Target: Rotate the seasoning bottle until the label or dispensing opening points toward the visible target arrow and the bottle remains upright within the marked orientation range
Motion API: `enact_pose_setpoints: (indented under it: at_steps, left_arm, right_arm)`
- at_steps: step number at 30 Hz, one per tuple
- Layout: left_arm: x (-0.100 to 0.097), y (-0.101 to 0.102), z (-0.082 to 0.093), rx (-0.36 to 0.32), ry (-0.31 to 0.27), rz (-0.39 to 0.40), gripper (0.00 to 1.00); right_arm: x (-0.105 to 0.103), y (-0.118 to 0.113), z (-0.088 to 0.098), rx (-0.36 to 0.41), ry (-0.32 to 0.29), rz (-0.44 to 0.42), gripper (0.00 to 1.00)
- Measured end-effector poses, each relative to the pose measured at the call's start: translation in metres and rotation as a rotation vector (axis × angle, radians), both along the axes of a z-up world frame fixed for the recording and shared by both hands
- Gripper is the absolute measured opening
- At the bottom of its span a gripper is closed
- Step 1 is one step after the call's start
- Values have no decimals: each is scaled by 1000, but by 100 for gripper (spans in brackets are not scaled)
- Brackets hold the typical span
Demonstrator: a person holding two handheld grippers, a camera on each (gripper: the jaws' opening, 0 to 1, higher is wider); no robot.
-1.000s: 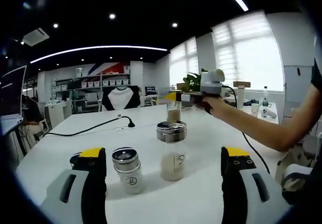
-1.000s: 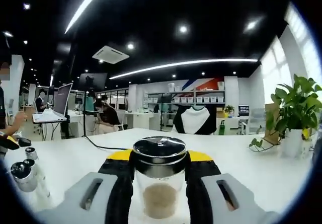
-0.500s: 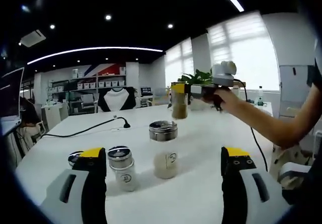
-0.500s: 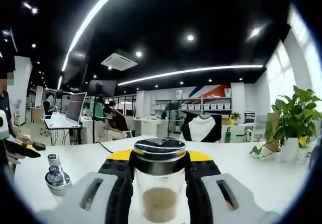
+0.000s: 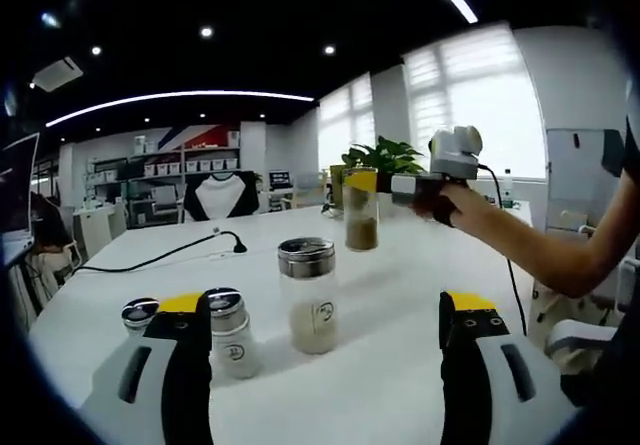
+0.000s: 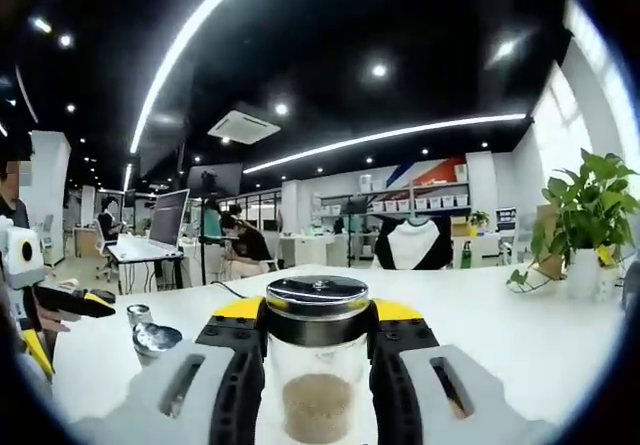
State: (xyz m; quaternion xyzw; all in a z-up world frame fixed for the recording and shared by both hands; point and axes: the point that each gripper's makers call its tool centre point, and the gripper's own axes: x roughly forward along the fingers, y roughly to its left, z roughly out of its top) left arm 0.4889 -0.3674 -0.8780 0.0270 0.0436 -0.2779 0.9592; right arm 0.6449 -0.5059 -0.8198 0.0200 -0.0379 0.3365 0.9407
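**A:** What has changed since a second ago?

**B:** The seasoning bottle [image 6: 317,365] has gone up. In the left gripper view it was low over the white table [image 5: 400,295] behind the other jars; now it [image 5: 361,208] hangs clear above the tabletop, farther right, in front of the potted plant [image 5: 385,155]. It stays upright.

**A:** And the right gripper [image 6: 317,337]?

**B:** Still clamped on the bottle. In its own view both yellow-tipped jaws press the glass just under the metal cap, with brown seasoning sitting in the bottom. From the left gripper view you see that gripper [image 5: 405,187] side-on, in the person's hand [image 5: 450,203], reaching in from the right.

**A:** The left gripper [image 5: 325,365]?

**B:** Jaws wide apart, nothing between them, low and near over the table.

**A:** What else stands there?

**B:** A taller jar [image 5: 309,294] with pale contents and a metal lid stands between the left gripper's jaws, farther off. Just left of it are a small shaker [image 5: 230,330] and another small shaker [image 5: 138,314], partly hidden by the left jaw. A black cable [image 5: 160,256] runs across the far part of the table.

**A:** Any arrow or mark?

**B:** I cannot make one out.
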Motion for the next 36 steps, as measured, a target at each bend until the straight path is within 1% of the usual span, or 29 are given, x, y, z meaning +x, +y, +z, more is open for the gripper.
enact_pose_setpoints:
  at_steps: [5, 8, 11, 17, 20, 24, 30, 36]
  left_arm:
    - [-1, -4, -1, 5, 5, -17, 99]
    - [-1, -5, -3, 9, 9, -25, 99]
    - [-1, -7, -6, 13, 16, -34, 99]
    - [-2, -13, -8, 24, 21, -64, 98]
    - [-2, -16, -6, 6, 16, -81, 98]
    - [-2, -17, -6, 7, 12, -90, 97]
    - [0, -21, -12, 11, 30, -104, 97]
    - [-2, -28, -16, 15, 43, -128, 97]
  right_arm:
    - [-7, -1, -8, -32, 5, 3, 36]
    - [-10, -4, -11, -10, 31, 9, 36]
    - [-15, -4, -13, 6, 43, 22, 37]
    - [-25, -1, -15, -1, 40, 38, 36]
    - [-29, 0, -16, 1, 44, 48, 36]
    - [-38, 2, -15, 0, 38, 67, 36]
    - [-54, 7, -13, 19, 34, 100, 36]
    - [-67, 11, -12, 18, 28, 132, 36]
